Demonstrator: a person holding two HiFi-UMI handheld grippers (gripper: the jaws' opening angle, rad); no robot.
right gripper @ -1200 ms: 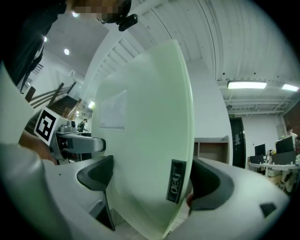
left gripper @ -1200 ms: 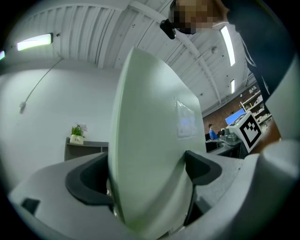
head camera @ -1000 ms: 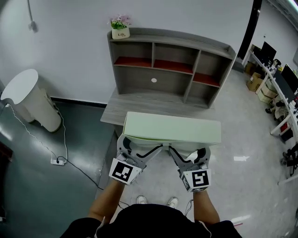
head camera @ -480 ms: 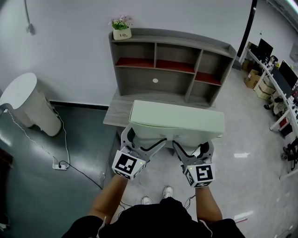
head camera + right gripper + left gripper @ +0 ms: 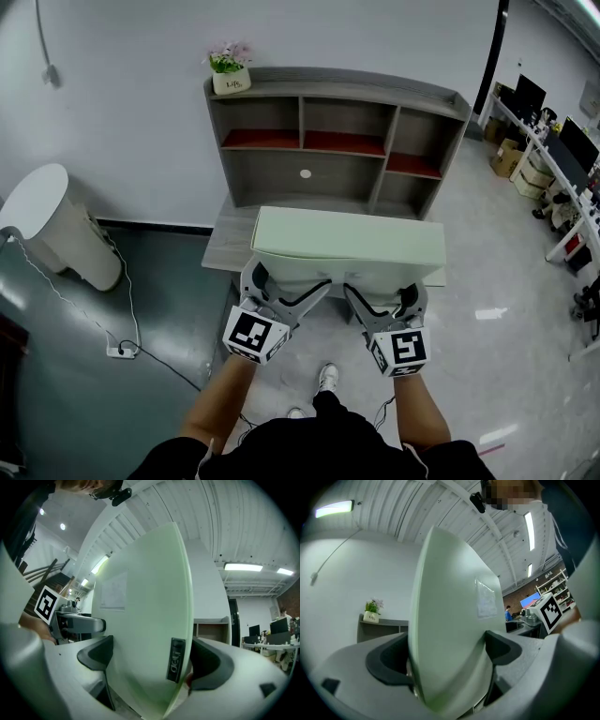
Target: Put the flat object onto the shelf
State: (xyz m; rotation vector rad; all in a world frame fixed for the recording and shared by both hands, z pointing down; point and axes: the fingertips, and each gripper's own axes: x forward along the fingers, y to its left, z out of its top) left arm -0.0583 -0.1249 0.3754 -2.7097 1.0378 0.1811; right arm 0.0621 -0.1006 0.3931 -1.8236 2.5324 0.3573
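Observation:
A flat pale green case (image 5: 349, 238) is held level in front of the person, just above the grey desk (image 5: 225, 242). My left gripper (image 5: 281, 286) is shut on its near left edge, the case (image 5: 450, 634) wedged between the dark jaws. My right gripper (image 5: 380, 291) is shut on its near right edge; the case (image 5: 145, 634) fills that view, a small dark label (image 5: 176, 666) by one jaw. The grey shelf unit (image 5: 337, 141) with red-lined compartments stands behind the desk, beyond the case.
A small potted plant (image 5: 228, 70) sits on the shelf's top left corner. A white round bin (image 5: 52, 225) stands at the left, with a cable and power strip (image 5: 117, 351) on the floor. Office desks with monitors (image 5: 562, 150) line the right side.
The case and both grippers have stayed together while the person stepped forward; the shelf unit now looks slightly larger and nearer. Both grips are unchanged.

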